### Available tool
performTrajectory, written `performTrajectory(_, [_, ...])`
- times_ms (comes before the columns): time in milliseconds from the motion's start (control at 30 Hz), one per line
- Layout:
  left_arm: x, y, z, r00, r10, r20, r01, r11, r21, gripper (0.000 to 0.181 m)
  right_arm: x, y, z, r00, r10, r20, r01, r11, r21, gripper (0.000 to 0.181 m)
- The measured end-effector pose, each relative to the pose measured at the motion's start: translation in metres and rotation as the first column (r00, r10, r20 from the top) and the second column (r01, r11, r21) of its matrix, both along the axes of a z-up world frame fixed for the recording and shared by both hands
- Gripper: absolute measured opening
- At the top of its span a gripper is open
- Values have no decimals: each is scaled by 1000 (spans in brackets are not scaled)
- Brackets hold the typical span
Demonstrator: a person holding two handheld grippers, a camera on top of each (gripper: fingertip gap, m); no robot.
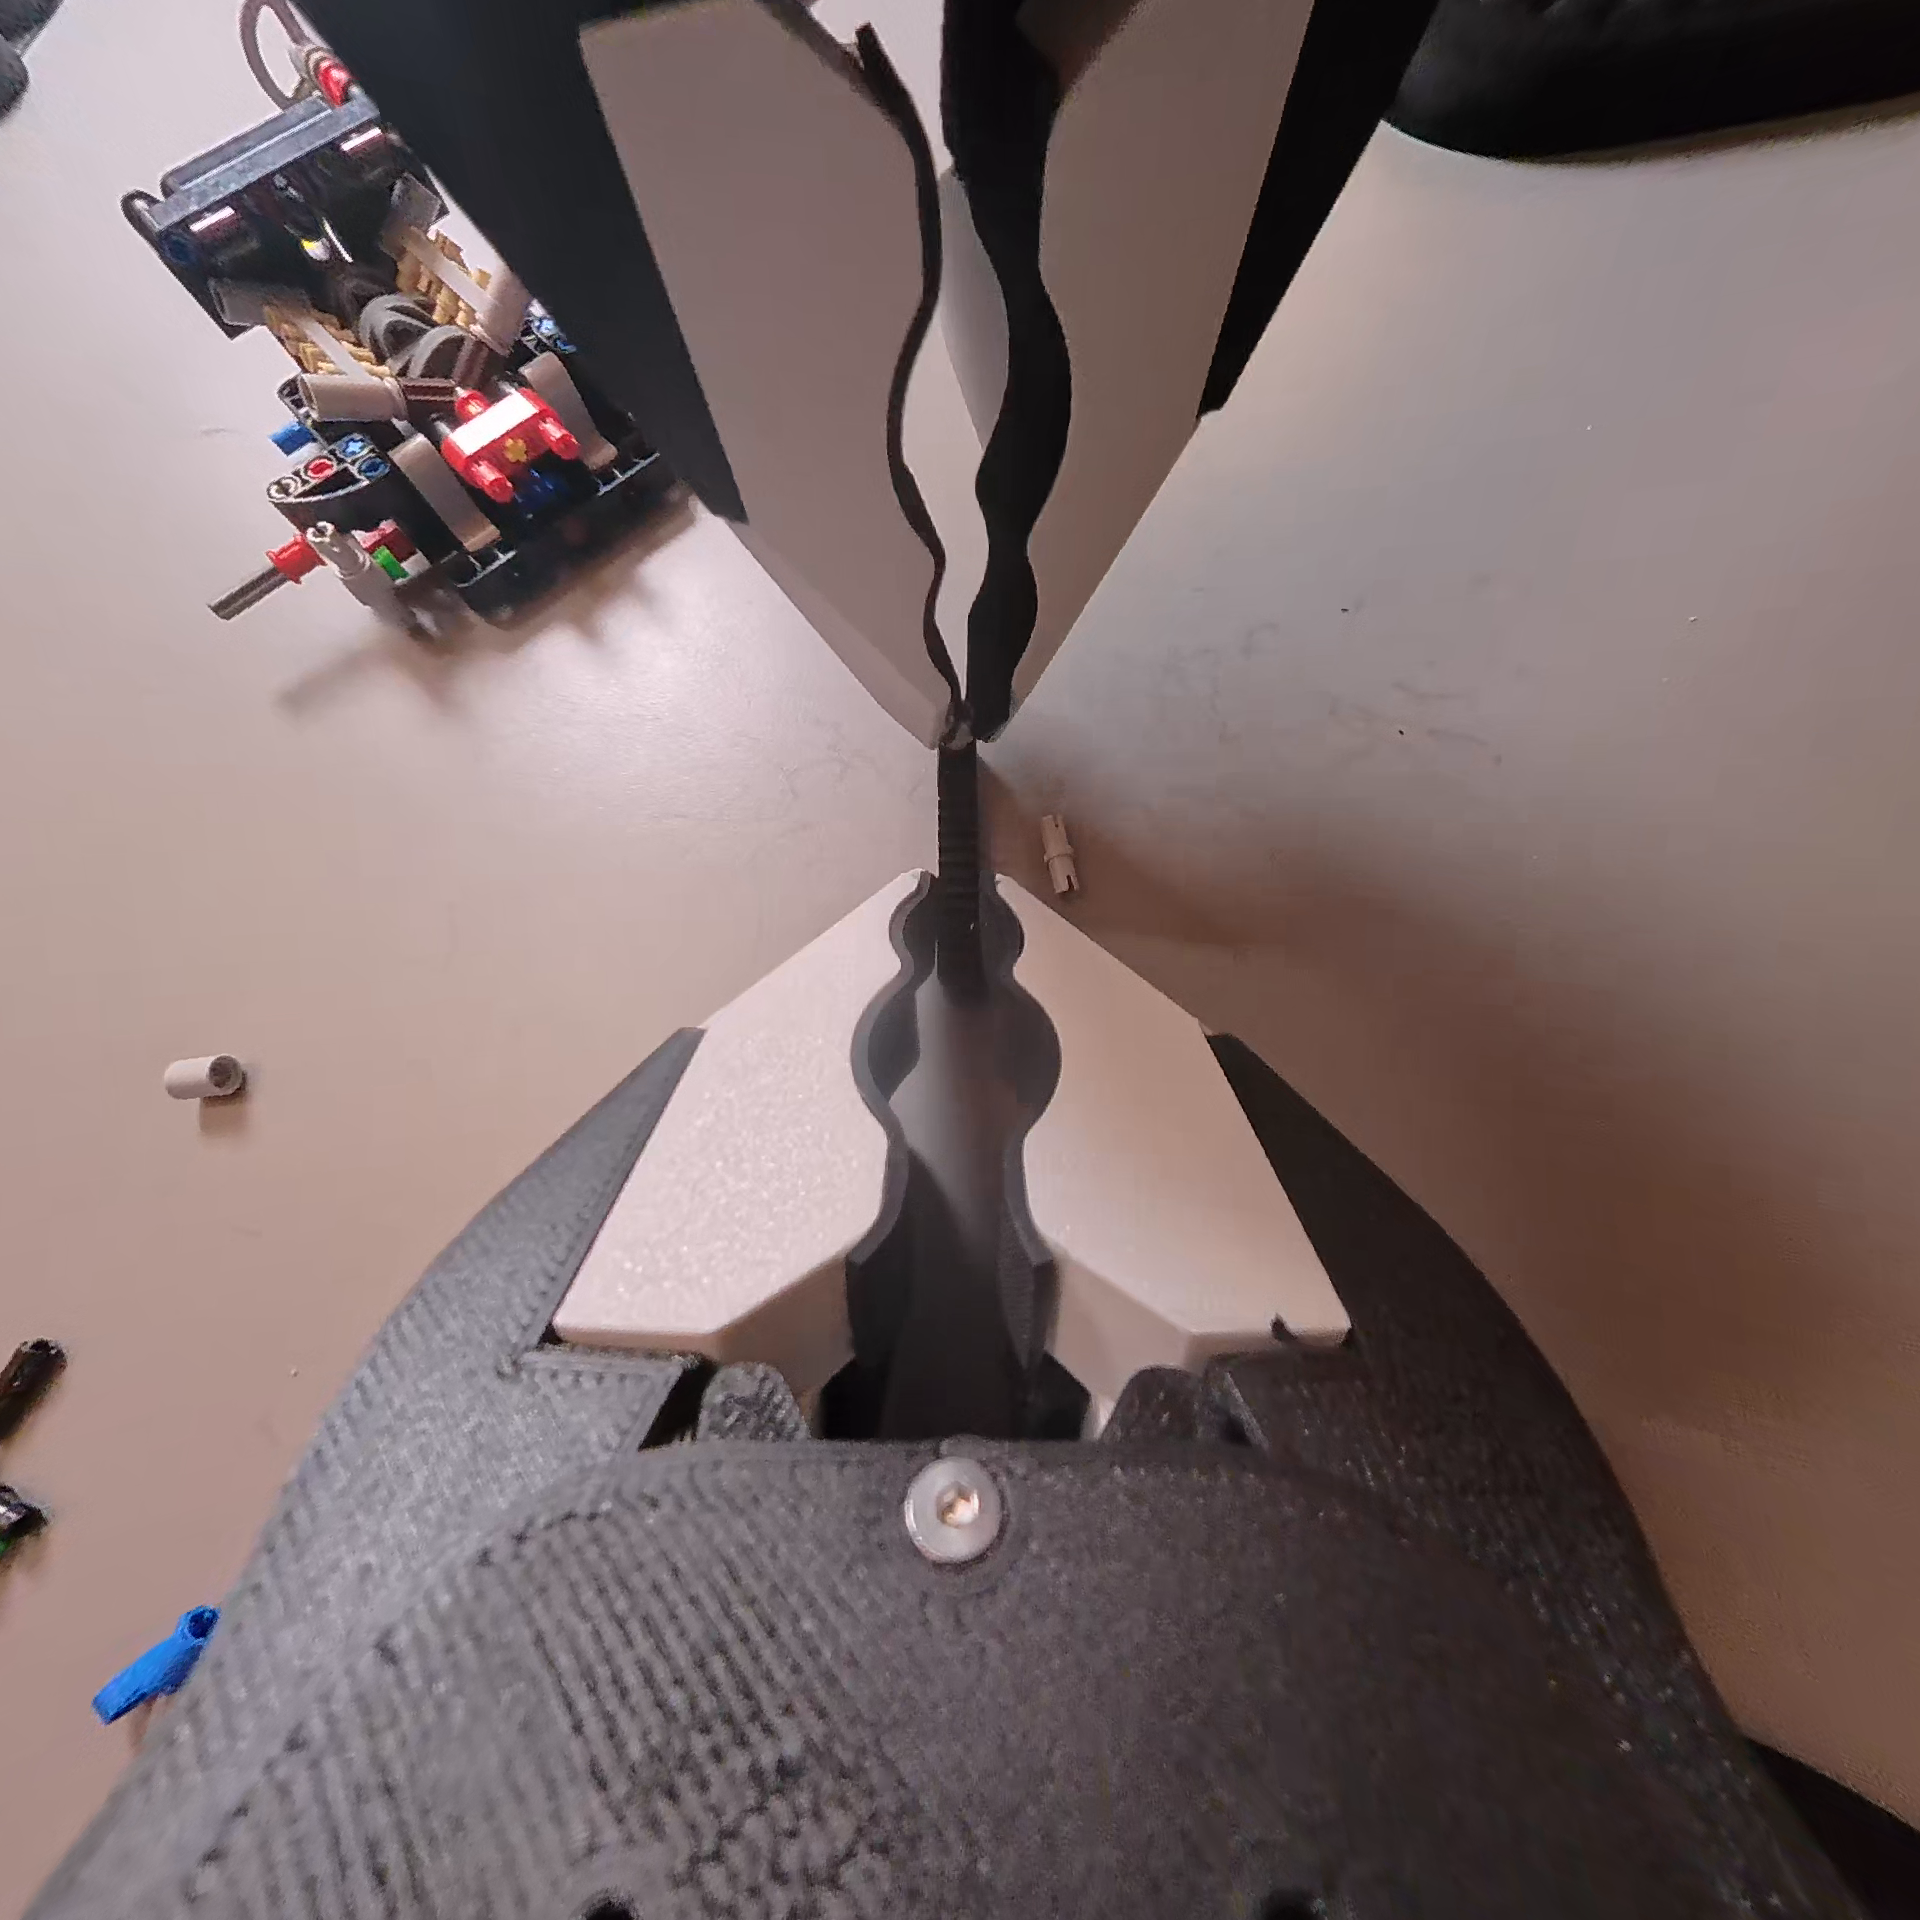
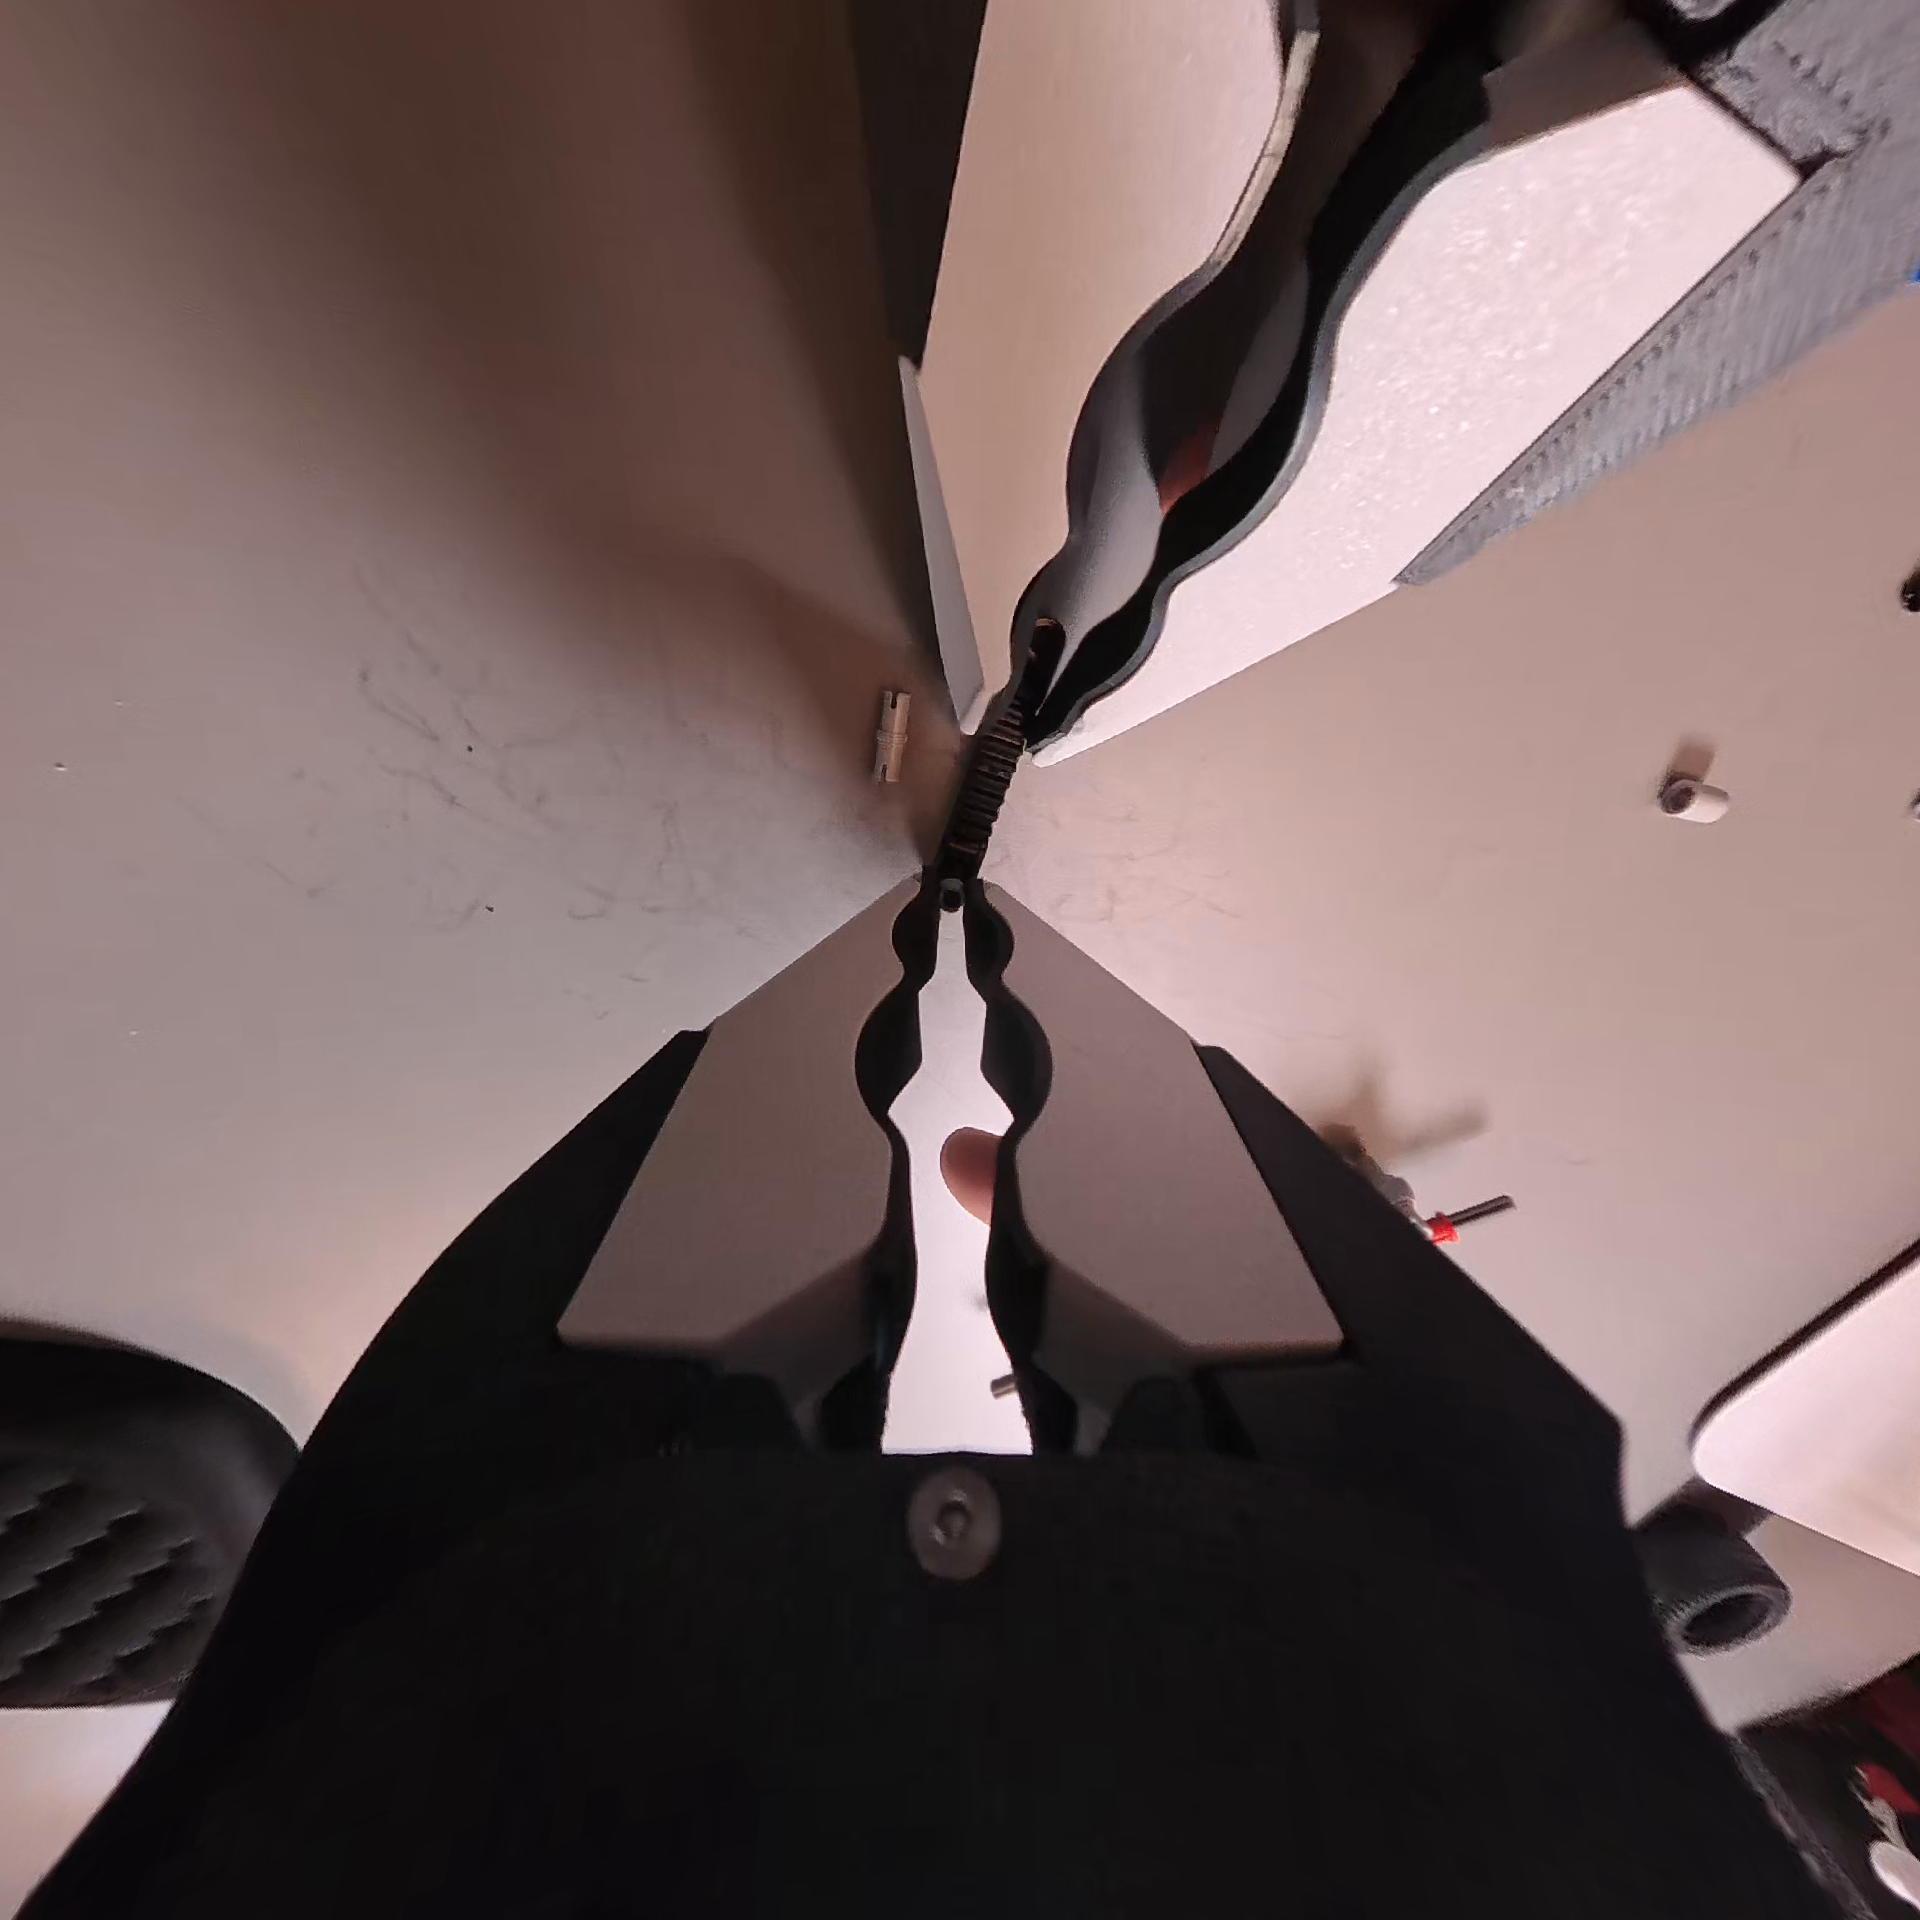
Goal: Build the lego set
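Observation:
A short black ribbed rod (image 1: 958,821) hangs in the air between both grippers, above the beige table (image 1: 1455,727). My left gripper (image 1: 956,896) is shut on its near end. My right gripper (image 1: 961,727) reaches in from above and is shut on the far end. In the right wrist view the rod (image 2: 985,790) runs from my right gripper (image 2: 951,891) up to my left gripper (image 2: 1023,717). The part-built lego model (image 1: 416,364), black with red, tan and grey parts, stands at the upper left, apart from both grippers.
A small tan pin (image 1: 1058,854) lies on the table just right of the rod and shows in the right wrist view (image 2: 891,736). A grey sleeve (image 1: 205,1075), a blue piece (image 1: 145,1662) and dark pieces (image 1: 26,1382) lie at left. A white tray corner (image 2: 1818,1434) is at right. Only a small space, under 4 cm, lies between the two pairs of fingers.

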State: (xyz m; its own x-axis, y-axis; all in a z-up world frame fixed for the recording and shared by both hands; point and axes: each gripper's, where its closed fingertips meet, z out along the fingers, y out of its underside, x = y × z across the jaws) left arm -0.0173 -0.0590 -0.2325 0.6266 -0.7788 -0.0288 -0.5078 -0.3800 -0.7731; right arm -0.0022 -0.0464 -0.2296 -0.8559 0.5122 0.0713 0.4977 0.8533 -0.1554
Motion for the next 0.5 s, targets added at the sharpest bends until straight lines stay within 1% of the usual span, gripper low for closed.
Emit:
performTrajectory(67, [0,0,0,1000,2,1,-2,1000,-1,7,2,2,-5,1000,-18,-4,18,1000,-13,4])
performTrajectory(233, [0,0,0,1000,4,-3,-4,1000,4,6,2,1,-4,997,-64,-45,61,995,-78,4])
performTrajectory(400, [0,0,0,1000,2,6,-2,1000,-6,6,1,1,-5,993,-115,-9,113,988,-102,4])
performTrajectory(500, [0,0,0,1000,5,-4,-5,1000,5,6,1,0,-4,985,-160,-68,152,982,-114,4])
